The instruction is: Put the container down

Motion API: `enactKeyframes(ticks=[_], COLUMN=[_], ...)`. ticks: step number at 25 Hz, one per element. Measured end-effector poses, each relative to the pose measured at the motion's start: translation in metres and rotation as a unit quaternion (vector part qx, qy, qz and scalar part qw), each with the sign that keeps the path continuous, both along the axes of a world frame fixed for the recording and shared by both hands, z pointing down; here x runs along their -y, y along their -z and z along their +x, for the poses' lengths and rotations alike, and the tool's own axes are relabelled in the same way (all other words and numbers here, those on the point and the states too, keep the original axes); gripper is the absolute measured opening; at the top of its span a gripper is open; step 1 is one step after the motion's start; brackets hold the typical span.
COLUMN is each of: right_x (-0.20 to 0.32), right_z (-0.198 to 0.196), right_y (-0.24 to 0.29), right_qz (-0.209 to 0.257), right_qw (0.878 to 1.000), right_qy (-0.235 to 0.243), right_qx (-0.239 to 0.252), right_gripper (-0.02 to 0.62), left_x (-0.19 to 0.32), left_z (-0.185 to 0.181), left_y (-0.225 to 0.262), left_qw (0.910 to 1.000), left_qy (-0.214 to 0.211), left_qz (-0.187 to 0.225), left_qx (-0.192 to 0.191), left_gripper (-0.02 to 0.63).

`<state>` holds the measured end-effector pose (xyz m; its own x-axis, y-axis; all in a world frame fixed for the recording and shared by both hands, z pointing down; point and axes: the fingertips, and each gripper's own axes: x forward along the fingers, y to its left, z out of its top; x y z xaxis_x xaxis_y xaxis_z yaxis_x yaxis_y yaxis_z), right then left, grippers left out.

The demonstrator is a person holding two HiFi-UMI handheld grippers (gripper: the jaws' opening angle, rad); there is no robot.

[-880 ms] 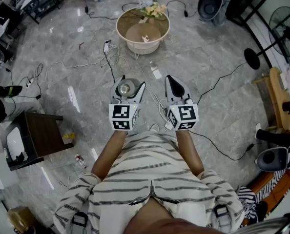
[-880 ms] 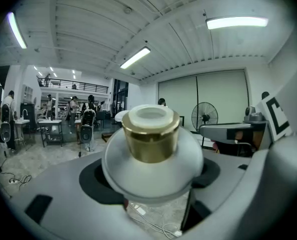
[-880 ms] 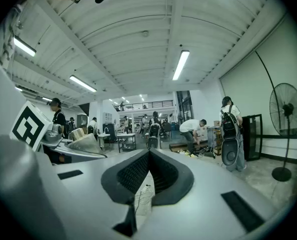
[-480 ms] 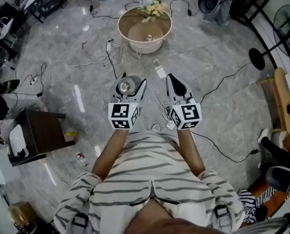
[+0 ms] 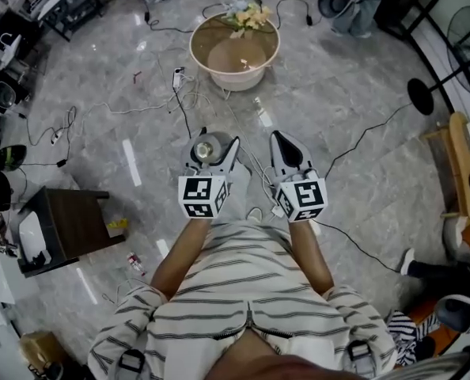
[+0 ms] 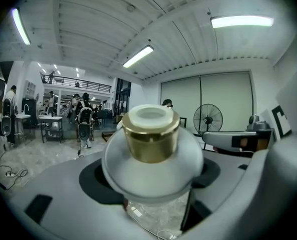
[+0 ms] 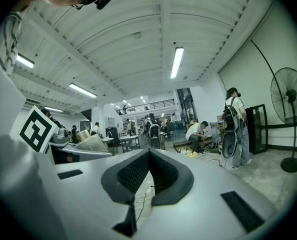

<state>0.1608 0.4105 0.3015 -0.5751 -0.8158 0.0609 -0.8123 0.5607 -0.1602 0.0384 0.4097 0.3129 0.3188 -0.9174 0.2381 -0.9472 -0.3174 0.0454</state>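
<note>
since the container (image 5: 206, 146) has no surface under it yet, the left gripper (image 5: 211, 147) has its jaws spread wide around the rounded frosted body and pressed against its sides. this holds it upright with the gold collar and white top facing up. in the left gripper view the container (image 6: 149, 154) fills the gap between the dark pads and bare floor shows beneath it, so it hangs in the air in front of the person's waist. the right gripper (image 5: 286, 149) rides just beside it at the same height, its jaws together on nothing, apparently kept out of the way while the left does the carrying alone. the likeliest place to set the container down seems to be the round table (image 5: 197, 54) ahead, with flowers (image 5: 248, 14) at its far edge. it is well apart from both grippers, across a floor strewn with cables (image 5: 180, 101). the putting-down looks not yet begun. the grip should be firm and level until the base rests on something, since the smooth round body could slip or tip.
</note>
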Motion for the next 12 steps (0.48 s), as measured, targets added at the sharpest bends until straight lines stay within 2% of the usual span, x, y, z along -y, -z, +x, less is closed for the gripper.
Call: enactKeyframes(ticks=[4,7,12], right_x=[0.030,0.058,0.130], right_z=[-0.007,-0.014,-0.027], right_y=[-0.005,-0.002,0.000], right_qz=[-0.020,-0.017,-0.041], right_qw=[1.000,1.000,0.998], right_qy=[0.002,0.001,0.006], right_qx=[0.020,0.025,0.039], right_gripper=[0.009,0.009,0.009], left_x=[0.032,0.064,0.128], left_z=[-0.009,-0.018,-0.029], left_y=[-0.011,-0.017,-0.013], left_qw=[0.9999,0.9997,0.9994], left_qy=[0.005,0.011,0.015], left_qz=[-0.007,-0.011,-0.001], left_qx=[-0.012,-0.021,-0.031], left_gripper=[0.334,0.333,0.333])
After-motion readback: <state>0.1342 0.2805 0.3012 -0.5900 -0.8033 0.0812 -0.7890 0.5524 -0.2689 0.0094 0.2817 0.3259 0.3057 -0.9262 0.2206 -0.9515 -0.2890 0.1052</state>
